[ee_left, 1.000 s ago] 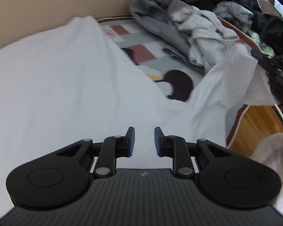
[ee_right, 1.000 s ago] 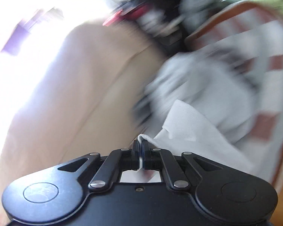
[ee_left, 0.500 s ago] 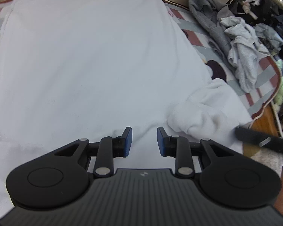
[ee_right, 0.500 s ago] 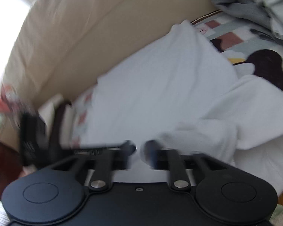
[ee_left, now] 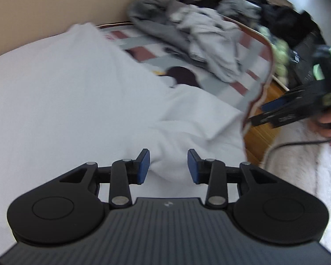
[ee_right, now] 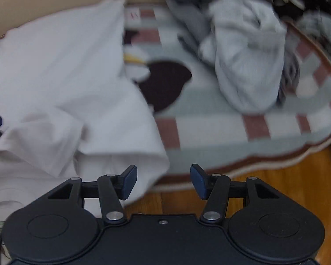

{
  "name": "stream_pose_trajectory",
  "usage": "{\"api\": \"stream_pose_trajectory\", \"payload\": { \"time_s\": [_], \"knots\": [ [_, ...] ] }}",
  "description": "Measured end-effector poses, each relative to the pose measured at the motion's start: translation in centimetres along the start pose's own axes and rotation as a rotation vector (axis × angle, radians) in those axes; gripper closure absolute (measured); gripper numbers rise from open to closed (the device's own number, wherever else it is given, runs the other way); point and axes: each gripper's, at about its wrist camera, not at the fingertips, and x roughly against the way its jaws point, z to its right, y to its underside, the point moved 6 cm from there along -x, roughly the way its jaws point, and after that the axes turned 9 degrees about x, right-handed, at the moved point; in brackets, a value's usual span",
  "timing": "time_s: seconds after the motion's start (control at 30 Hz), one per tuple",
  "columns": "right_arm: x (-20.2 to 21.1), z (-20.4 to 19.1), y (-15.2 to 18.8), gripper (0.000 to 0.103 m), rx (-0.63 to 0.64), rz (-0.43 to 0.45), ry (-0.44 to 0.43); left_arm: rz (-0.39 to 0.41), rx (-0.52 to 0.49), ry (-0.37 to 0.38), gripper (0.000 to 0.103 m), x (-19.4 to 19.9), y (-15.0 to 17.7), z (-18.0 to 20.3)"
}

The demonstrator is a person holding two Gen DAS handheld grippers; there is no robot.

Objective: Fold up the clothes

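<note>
On the patterned blanket (ee_right: pixel 209 130) lies a big white shirt (ee_left: pixel 55 101), spread flat on the left side, with its far edge close to the tan wall (ee_left: pixel 55 2). Its near right part is bunched up in soft folds, and one sleeve (ee_right: pixel 39 141) is folded over on top. The left claw (ee_left: pixel 168 165) is wide open and holds nothing; the bunched white cloth shows between its blue pads (ee_left: pixel 143 165), but I cannot tell if they touch it. The right claw (ee_right: pixel 163 182) is wide open too and empty, near the shirt's right corner, which hangs over the blanket's edge. Seen from the left claw's camera, the right claw shows at the far right, with a hand (ee_left: pixel 328 123) gripping it. Farther back on the right, a heap of grey clothes (ee_right: pixel 247 55) sits on the blanket, well apart from the shirt. A brown wooden floor (ee_right: pixel 286 176) shows past the blanket's wavy edge. Dark, blurry things are piled in the far right corner.
</note>
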Motion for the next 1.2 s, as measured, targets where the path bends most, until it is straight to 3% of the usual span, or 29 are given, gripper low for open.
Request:
{"api": "stream_pose_trajectory", "payload": {
  "time_s": [0.1, 0.33, 0.43, 0.5, 0.57, 0.63, 0.7, 0.77, 0.83, 0.9, 0.93, 0.97, 1.03, 1.07, 1.1, 1.2],
  "knots": [
    [-0.6, 0.8, 0.0, 0.045, -0.068, 0.000, -0.048, 0.002, -0.027, 0.010, 0.064, -0.1, 0.1, 0.7],
    [-3.0, 1.9, -0.1, 0.045, -0.180, -0.113, -0.139, 0.007, -0.088, 0.032, 0.064, -0.5, 0.2, 2.3],
    [-3.7, 1.9, -0.4, 0.045, -0.209, -0.112, -0.248, 0.009, -0.115, 0.042, 0.064, -0.6, 0.3, 3.0],
    [-4.1, 2.4, -0.4, 0.045, -0.254, -0.135, -0.219, -0.003, -0.130, 0.034, 0.060, -1.2, 0.3, 3.5],
    [-4.0, 3.2, -0.7, 0.045, -0.289, -0.109, -0.106, -0.032, -0.143, 0.011, 0.044, -2.5, 0.3, 4.1],
    [-3.8, 3.0, -1.1, 0.045, -0.261, -0.090, -0.029, -0.057, -0.094, 0.076, 0.039, -2.7, 0.6, 4.5],
    [-4.1, 2.4, -1.4, 0.046, -0.219, -0.092, -0.023, -0.061, -0.120, 0.036, 0.031, -3.3, 0.9, 4.6],
    [-4.8, 1.6, -1.3, 0.046, -0.169, -0.122, -0.059, -0.075, -0.170, -0.074, 0.030, -4.4, 1.2, 4.3],
    [-5.5, 1.0, -1.4, 0.046, -0.142, -0.138, -0.079, -0.116, -0.183, -0.136, 0.031, -5.6, 1.6, 3.7],
    [-5.6, 0.7, -1.4, 0.046, -0.134, -0.135, -0.086, -0.100, -0.154, -0.149, 0.051, -5.5, 1.8, 3.0],
    [-5.4, 0.6, -1.4, 0.046, -0.135, -0.127, -0.087, -0.088, -0.141, -0.148, 0.086, -5.2, 1.9, 2.6],
    [-5.2, 0.6, -1.4, 0.048, -0.136, -0.119, -0.088, -0.078, -0.136, -0.142, 0.099, -4.6, 1.8, 2.4],
    [-4.7, 0.6, -1.4, 0.066, -0.149, -0.066, -0.106, 0.001, -0.097, -0.089, 0.099, -2.3, 0.9, 2.2],
    [-4.5, 0.6, -1.5, 0.089, -0.151, -0.042, -0.119, 0.041, -0.077, -0.062, 0.099, -1.1, 0.5, 2.1],
    [-4.2, 0.6, -1.6, 0.097, -0.146, -0.029, -0.124, 0.066, -0.063, -0.050, 0.099, 0.0, 0.0, 2.0],
    [-3.5, 0.3, -1.9, 0.097, -0.125, 0.007, -0.120, 0.122, -0.023, -0.060, 0.099, 2.7, -1.1, 1.1]
  ]
}}
